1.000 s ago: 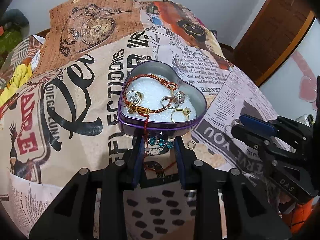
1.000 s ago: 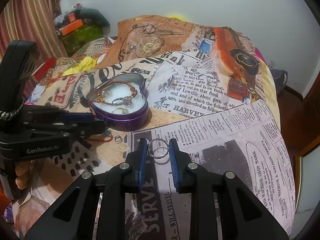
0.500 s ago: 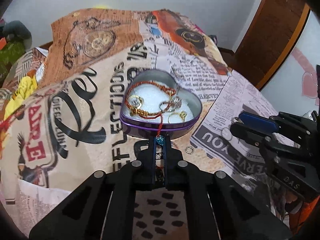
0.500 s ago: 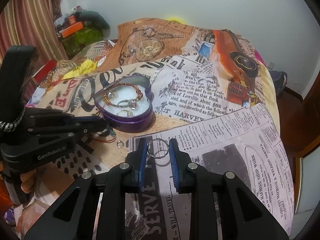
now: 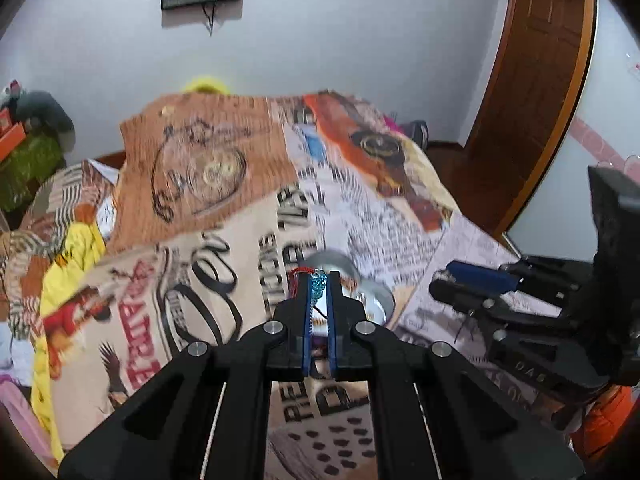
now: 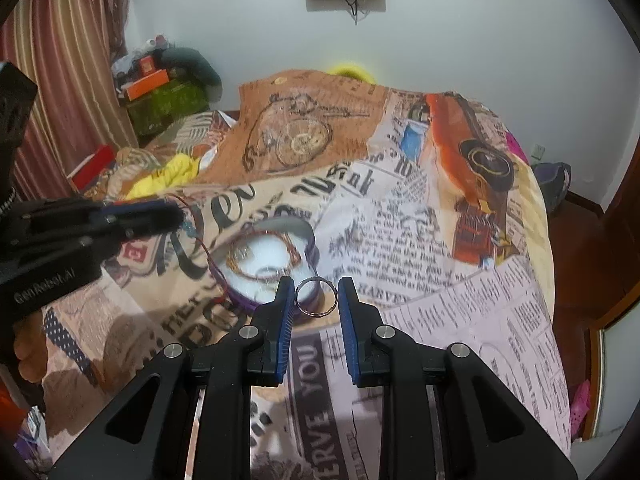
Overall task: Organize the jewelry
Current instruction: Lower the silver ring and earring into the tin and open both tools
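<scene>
Left gripper [image 5: 319,286] pinches limp, light bracelet [image 5: 317,285] by its beads; right gripper [image 6: 317,295] nips stiff, slippery ring [image 6: 316,296] edgewise.

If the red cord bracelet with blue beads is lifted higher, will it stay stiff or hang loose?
Probably loose: the cord sags from the left claw down to the heart tin. It looks thin and light. Its far end lies among rings, so it may snag.

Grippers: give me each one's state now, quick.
Left gripper: closed on the teal beads of the red cord bracelet.
Right gripper: closed on the silver ring.
</scene>
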Motion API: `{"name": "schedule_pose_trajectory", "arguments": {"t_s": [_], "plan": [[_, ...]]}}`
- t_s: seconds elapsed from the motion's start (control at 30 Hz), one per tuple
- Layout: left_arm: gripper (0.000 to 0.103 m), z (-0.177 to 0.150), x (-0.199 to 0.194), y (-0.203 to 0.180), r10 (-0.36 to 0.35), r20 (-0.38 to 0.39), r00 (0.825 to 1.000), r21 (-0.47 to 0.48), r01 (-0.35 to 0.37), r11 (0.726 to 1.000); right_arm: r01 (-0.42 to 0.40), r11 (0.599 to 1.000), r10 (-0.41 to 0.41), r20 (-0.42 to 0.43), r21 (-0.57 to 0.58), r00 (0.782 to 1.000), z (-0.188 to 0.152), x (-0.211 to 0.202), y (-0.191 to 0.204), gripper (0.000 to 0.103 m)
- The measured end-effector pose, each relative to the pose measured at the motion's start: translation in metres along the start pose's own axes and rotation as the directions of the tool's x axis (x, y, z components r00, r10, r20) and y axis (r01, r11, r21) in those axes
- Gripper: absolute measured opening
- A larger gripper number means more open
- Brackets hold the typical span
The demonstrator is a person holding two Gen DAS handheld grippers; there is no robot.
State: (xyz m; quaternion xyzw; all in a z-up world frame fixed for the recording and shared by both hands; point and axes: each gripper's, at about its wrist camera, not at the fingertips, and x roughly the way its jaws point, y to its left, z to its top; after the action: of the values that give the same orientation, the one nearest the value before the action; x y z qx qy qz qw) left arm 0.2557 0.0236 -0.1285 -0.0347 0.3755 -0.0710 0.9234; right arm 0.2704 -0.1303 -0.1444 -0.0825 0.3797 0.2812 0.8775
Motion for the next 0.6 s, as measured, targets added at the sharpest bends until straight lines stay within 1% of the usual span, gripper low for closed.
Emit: {"name": "schedule_pose_trajectory", "arguments": {"t_s": [0.27,0.43,0.6], "plan": [[0.005,0.025,-0.007,0.009,-0.008,0.056,0.998,0.005,0.008,1.000,-0.011,1.000,0.011,0.024,-0.003,1.000,0.015,0.008,0.003,0.020],[0.005,0.032,-0.004,0.009,-0.015,0.068,0.998,0.010,0.014,1.000,-0.021,1.000,0.021,0.034,0.001,0.999,0.024,0.014,0.005,0.020],[0.005,0.030,0.005,0.009,-0.036,0.053,0.998,0.006,0.035,0.999,-0.030,0.999,0.030,0.029,-0.015,0.999,0.029,0.023,0.009,0.020]]}}
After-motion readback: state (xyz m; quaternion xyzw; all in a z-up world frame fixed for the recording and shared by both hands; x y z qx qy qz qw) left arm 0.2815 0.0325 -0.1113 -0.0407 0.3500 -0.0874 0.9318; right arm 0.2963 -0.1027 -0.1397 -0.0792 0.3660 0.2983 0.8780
